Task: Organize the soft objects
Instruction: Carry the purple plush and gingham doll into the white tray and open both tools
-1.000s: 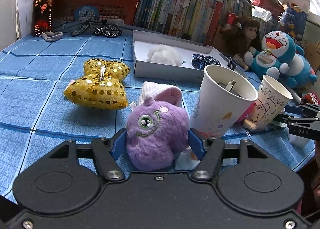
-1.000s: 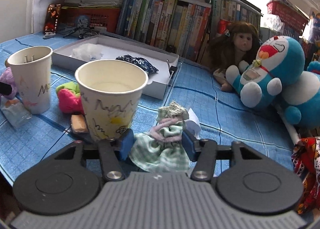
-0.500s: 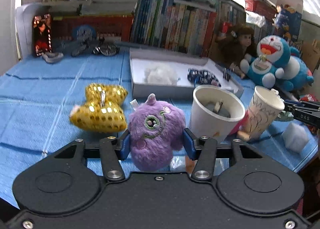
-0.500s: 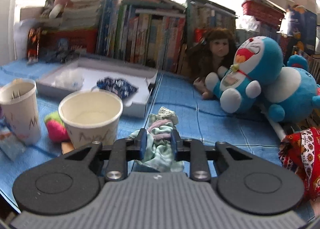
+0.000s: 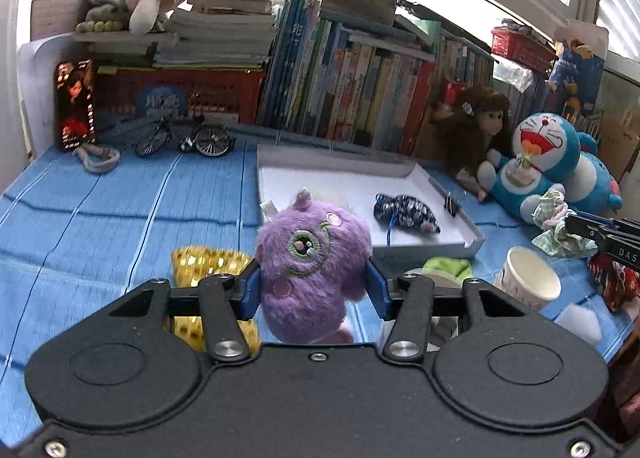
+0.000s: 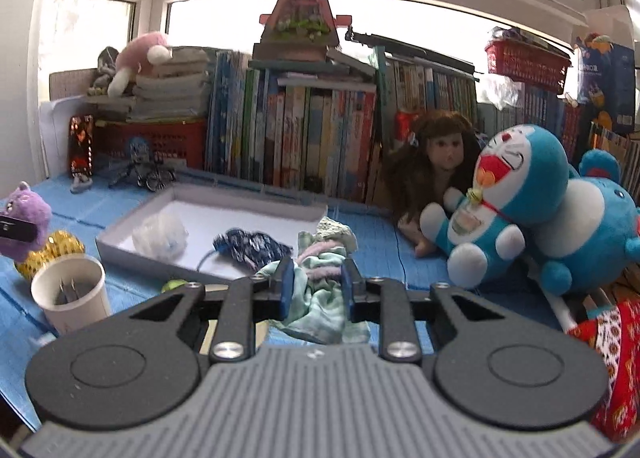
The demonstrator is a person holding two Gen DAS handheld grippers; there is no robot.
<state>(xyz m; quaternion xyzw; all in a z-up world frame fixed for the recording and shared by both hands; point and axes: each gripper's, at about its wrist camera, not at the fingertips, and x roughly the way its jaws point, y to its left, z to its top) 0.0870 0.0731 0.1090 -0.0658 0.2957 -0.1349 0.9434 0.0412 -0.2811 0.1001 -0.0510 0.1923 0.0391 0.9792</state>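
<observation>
Left tongs clamped on purple plush toy: round, shaggy fur, one embroidered green-ringed eye, stitched smile, small horn on top. Held clear above the blue-covered surface, in front of the shallow white box. Right tongs nearly closed, pinching a doll-sized garment: pale green checked cloth, pink bands, lacy top, hanging limp above the surface, just beside the box's near right corner.

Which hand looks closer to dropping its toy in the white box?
Probably the right: its tool, shut on the green cloth, sits just before the box. The left holds the purple plush farther back.
</observation>
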